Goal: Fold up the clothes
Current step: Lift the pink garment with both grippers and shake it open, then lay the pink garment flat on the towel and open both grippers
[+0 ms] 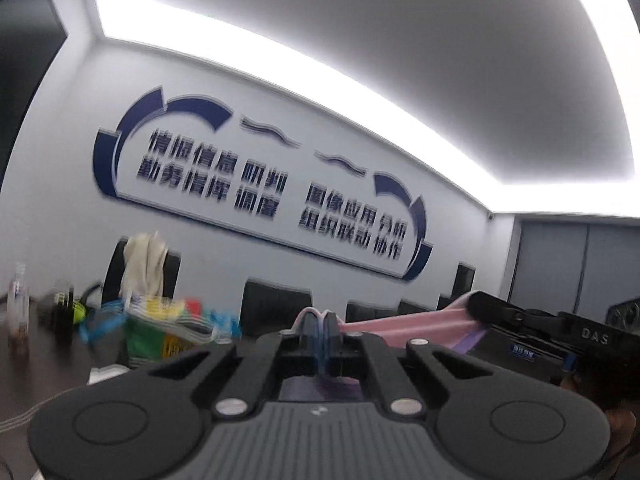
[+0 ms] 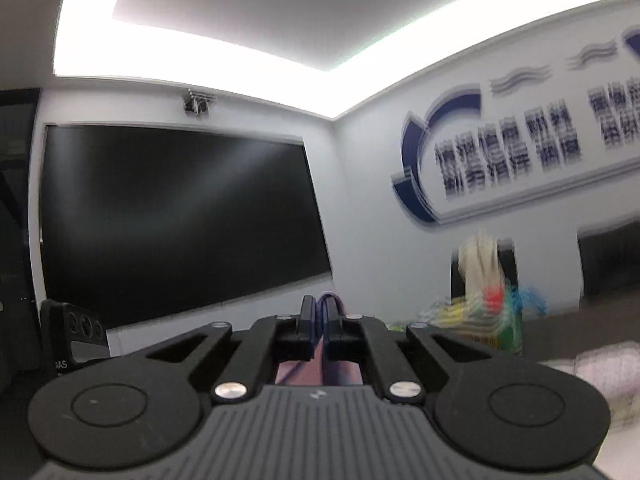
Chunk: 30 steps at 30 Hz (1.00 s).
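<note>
- We're holding the left gripper (image 1: 320, 322) level, jaws clamped on a pink garment (image 1: 404, 326); cloth edge is poking up between the pads
- Garment is stretching taut, off the table (image 1: 48, 376), across to the right gripper (image 1: 484, 308) on the right of the left view
- In its own view the right gripper (image 2: 319, 312) is pinching purple-pink cloth (image 2: 332, 299) too, jaws narrow
- Behind: wall sign (image 1: 260, 184), dark screen (image 2: 176, 220), basket of coloured hangers (image 1: 168, 328), bottle (image 1: 18, 300); both views are blurring
</note>
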Available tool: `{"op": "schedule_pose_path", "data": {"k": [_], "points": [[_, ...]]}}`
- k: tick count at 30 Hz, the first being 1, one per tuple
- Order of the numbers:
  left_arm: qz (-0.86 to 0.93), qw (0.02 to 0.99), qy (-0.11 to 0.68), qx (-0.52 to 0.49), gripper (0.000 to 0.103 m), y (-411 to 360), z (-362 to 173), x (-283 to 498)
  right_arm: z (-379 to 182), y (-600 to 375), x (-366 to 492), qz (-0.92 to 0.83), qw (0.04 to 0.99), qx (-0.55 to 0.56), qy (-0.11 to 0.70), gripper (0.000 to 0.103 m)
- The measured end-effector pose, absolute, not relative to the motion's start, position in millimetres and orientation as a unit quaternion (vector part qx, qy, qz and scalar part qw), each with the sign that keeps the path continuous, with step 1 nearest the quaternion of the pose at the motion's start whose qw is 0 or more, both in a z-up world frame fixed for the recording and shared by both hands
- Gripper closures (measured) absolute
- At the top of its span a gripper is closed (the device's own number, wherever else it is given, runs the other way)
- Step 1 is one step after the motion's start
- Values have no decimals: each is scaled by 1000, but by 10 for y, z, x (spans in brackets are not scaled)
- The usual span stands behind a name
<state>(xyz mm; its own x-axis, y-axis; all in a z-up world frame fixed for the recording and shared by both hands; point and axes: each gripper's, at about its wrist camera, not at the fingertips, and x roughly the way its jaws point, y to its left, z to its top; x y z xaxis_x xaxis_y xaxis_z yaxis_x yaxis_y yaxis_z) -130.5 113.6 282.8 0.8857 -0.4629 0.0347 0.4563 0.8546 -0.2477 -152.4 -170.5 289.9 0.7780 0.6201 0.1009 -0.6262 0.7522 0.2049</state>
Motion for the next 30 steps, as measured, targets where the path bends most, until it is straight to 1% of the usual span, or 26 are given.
{"op": "schedule_pose_path", "data": {"k": [3, 7, 10, 13, 15, 16, 17, 18, 19, 21, 23, 24, 27, 30], "points": [[-237, 965, -16, -113, 102, 1141, 3193, -1345, 3243, -1652, -1630, 321, 940, 99, -55, 100], [-226, 970, -25, -83, 102, 965, 3515, -1174, 3499, -1590, -1538, 294, 948, 90, -84, 100], [-206, 975, 15, -85, 102, 848, 3562, -597, 3562, -1589, -1195, 257, 959, 97, -70, 100], [-201, 973, 70, -87, 101, 750, 3423, 155, 3466, -1521, -397, 189, 977, 99, -12, 100], [-192, 975, 106, -43, 87, 605, 3137, 710, 3373, -1460, 193, 141, 985, 97, 32, 100], [-147, 980, 130, -23, 66, 529, 2901, 946, 3207, -1425, 551, 115, 987, 85, 70, 98], [-80, 984, 162, -8, 55, 470, 2660, 1090, 3040, -1390, 909, 89, 987, 73, 108, 91], [-32, 980, 194, 0, 55, 433, 2352, 1091, 2870, -1358, 1244, 65, 985, 61, 145, 85], [14, 974, 225, 9, 55, 396, 2042, 1086, 2657, -1367, 1268, 76, 981, 54, 169, 74], [-62, 969, 241, -5, 54, 465, 1530, 711, 2230, -1385, 1317, 100, 971, 38, 215, 66], [-148, 950, 267, -59, 49, 636, 1103, 341, 1805, -1405, 1354, 124, 957, 22, 261, 44], [-158, 944, 281, -67, 48, 682, 923, 179, 1616, -1427, 1190, 142, 951, 10, 275, 41], [-183, 924, 324, -89, 48, 816, 388, -303, 1052, -1495, 701, 195, 928, -24, 317, 41], [-184, 925, 325, -67, 48, 822, 220, -573, 629, -1601, 345, 214, 906, -32, 365, 41]]}}
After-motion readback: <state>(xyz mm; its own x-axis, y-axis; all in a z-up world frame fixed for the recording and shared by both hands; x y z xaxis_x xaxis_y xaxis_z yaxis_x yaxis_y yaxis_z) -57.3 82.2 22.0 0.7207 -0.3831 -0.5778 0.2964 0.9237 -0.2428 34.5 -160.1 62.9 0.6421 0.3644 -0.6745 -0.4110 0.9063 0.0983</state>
